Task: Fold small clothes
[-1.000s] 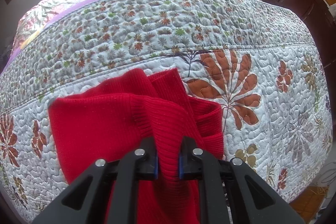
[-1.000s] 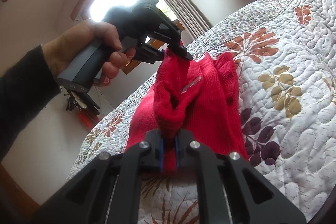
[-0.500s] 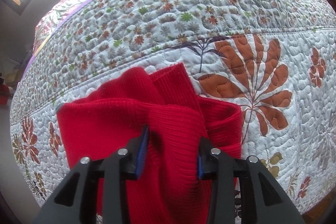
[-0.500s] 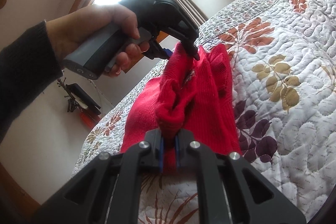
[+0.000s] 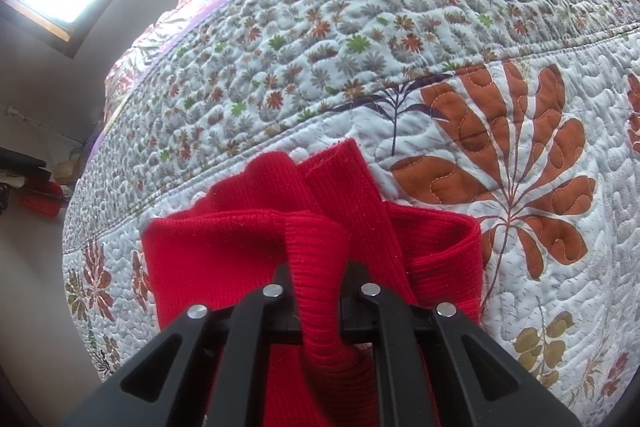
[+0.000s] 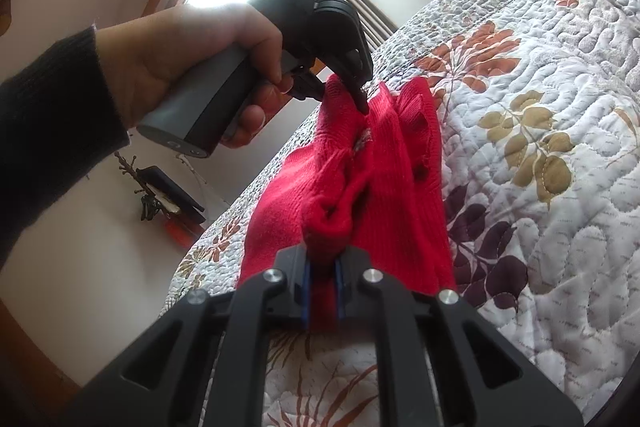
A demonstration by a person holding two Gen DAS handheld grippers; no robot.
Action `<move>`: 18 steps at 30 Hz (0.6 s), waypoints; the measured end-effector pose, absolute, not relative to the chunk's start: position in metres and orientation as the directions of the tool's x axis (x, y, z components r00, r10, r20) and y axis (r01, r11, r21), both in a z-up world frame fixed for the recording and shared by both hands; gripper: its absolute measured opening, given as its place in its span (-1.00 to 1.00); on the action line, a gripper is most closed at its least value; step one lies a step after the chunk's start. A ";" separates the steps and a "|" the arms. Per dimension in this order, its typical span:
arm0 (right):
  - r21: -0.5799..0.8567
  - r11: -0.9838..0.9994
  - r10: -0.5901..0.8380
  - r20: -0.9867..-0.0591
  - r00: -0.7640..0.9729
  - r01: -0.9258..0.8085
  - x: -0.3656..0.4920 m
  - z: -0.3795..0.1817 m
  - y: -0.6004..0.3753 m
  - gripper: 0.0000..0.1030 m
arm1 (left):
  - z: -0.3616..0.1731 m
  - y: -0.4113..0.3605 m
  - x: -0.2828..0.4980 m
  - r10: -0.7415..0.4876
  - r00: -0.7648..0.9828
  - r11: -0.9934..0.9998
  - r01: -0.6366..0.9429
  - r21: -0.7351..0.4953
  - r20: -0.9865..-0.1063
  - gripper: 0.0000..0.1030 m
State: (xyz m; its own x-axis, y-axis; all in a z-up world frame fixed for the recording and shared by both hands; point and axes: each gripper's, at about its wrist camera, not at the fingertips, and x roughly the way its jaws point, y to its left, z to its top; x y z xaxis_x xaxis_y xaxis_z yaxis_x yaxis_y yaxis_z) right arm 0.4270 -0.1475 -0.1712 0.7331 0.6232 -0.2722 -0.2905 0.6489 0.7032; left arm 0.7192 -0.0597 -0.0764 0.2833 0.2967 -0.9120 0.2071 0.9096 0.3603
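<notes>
Change since earlier: left gripper, whose jaws stood wider apart half a second ago, has narrowed again onto a ridge of the red knit garment; the right gripper keeps the same pinch as before.
Left gripper: jaws narrow, a rib of cloth squeezed between them; seen from the right wrist view it bites the far, raised edge of the garment, held by a hand in a dark sleeve.
Right gripper: jaws nearly together, clamped on a bunched fold at the near edge.
Garment position: on the quilted bedspread, partly lifted between the two grips, its lower part lying on the quilt beside a rust-coloured leaf print.
Step in hand: probably carrying one edge over to make a fold; the cloth is crumpled, not flat.
Risk, slipping: the left pinch holds only a thin rib, so a hard pull could draw it free.
Risk, crooked fold: the bunched middle may set down in lumps if the two grips are not moved evenly.
Risk, dragging: the resting part could slide on the quilt and skew the fold line.
Count: one garment, two grippers, one hand in view, one bedspread.
</notes>
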 end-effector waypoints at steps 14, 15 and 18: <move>0.688 0.665 0.618 -0.287 0.732 -0.292 0.426 -0.171 -0.145 -0.85 | -0.085 -0.059 0.721 0.244 0.255 0.933 0.201 0.298 -0.936 -0.51; 0.689 0.664 0.619 -0.287 0.731 -0.291 0.426 -0.172 -0.145 -0.84 | -0.087 -0.060 0.721 0.256 0.254 0.928 0.204 0.310 -0.933 -0.33; 0.693 0.661 0.619 -0.287 0.731 -0.288 0.428 -0.173 -0.145 -0.81 | -0.094 -0.060 0.724 0.328 0.254 0.911 0.171 0.376 -0.910 -0.16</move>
State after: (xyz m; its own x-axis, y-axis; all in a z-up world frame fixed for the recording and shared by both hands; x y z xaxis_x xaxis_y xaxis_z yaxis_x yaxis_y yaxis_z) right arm 0.4276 -0.1450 -0.1730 0.7309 0.6193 -0.2868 -0.2882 0.6610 0.6928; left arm 0.7245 -0.0597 -0.0936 0.2541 0.3282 -0.9098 0.1709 0.9106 0.3763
